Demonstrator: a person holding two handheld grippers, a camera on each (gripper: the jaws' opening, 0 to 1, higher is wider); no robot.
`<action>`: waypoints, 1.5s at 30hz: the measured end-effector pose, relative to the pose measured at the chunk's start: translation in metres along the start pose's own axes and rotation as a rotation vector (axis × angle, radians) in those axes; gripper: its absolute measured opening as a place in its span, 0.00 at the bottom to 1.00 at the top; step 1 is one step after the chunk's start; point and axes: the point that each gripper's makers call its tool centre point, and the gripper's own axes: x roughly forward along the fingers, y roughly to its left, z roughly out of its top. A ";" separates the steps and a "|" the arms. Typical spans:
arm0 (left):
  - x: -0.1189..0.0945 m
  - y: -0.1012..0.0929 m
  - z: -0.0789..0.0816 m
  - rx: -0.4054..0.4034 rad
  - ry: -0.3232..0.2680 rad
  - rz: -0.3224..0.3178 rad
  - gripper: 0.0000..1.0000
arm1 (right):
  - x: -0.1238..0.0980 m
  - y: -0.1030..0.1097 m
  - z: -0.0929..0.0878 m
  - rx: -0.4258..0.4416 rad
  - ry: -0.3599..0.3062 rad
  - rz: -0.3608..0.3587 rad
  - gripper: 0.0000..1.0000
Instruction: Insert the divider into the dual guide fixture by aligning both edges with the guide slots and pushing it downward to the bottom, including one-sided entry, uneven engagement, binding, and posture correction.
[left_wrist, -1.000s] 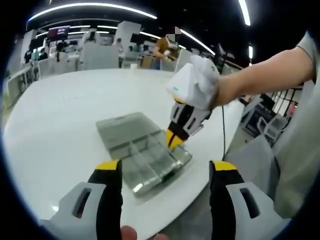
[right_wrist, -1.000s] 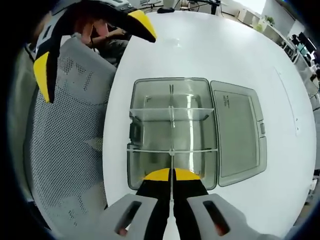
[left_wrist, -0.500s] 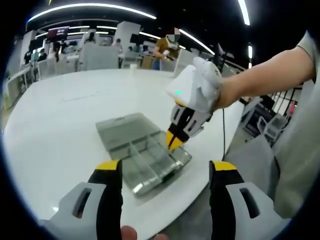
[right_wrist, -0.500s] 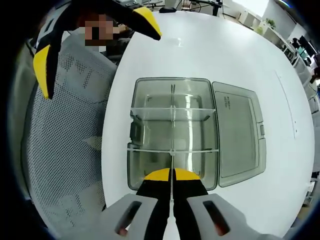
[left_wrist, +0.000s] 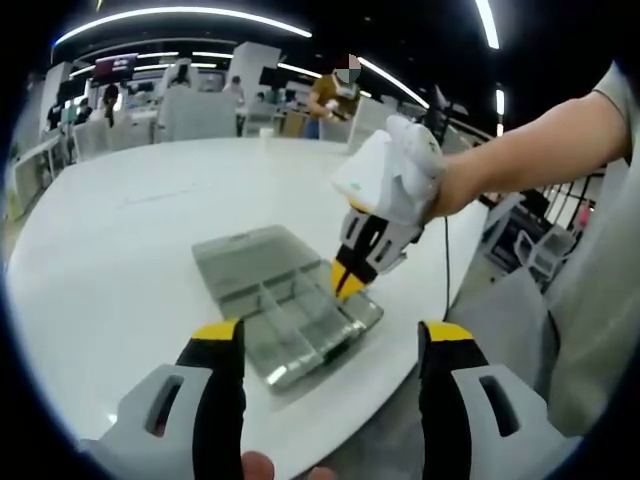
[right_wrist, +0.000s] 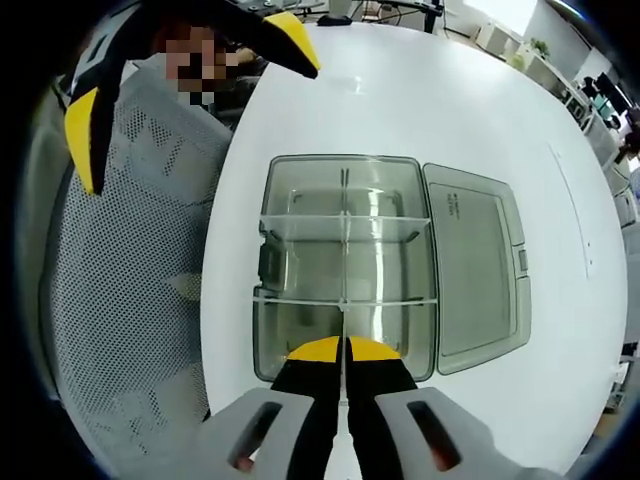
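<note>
While the right gripper (right_wrist: 344, 347) hangs over the near end of the clear box (right_wrist: 345, 265), its yellow-tipped jaws are pressed together on the top edge of a thin transparent divider (right_wrist: 343, 322), which runs from the tips toward twelve o'clock in the right gripper view, down into the near compartment; how deep it sits in the guide slots cannot be told; two cross dividers (right_wrist: 345, 228) already span the box from nine to three o'clock; the hinged lid (right_wrist: 478, 262) lies open flat on the white table (right_wrist: 420, 100) at three o'clock of the box; a grey mesh chair (right_wrist: 130, 260) stands at nine o'clock; the left gripper (right_wrist: 180, 70) shows at ten o'clock with its jaws spread wide and nothing between them; in the left gripper view its own jaws rise well apart at six o'clock, the box (left_wrist: 285, 300) lies between and beyond them, and the right gripper (left_wrist: 345, 285), held by a gloved hand (left_wrist: 395, 175), touches the box's far edge at one o'clock.
</note>
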 end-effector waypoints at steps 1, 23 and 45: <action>0.000 0.000 0.000 0.000 0.000 0.001 0.68 | 0.000 0.000 0.000 -0.001 0.000 0.000 0.00; -0.005 0.000 -0.002 -0.002 -0.002 0.009 0.68 | 0.003 -0.001 -0.001 -0.015 0.012 -0.007 0.00; -0.008 -0.001 -0.002 -0.009 -0.003 0.015 0.68 | 0.012 -0.001 -0.003 -0.002 0.017 0.001 0.00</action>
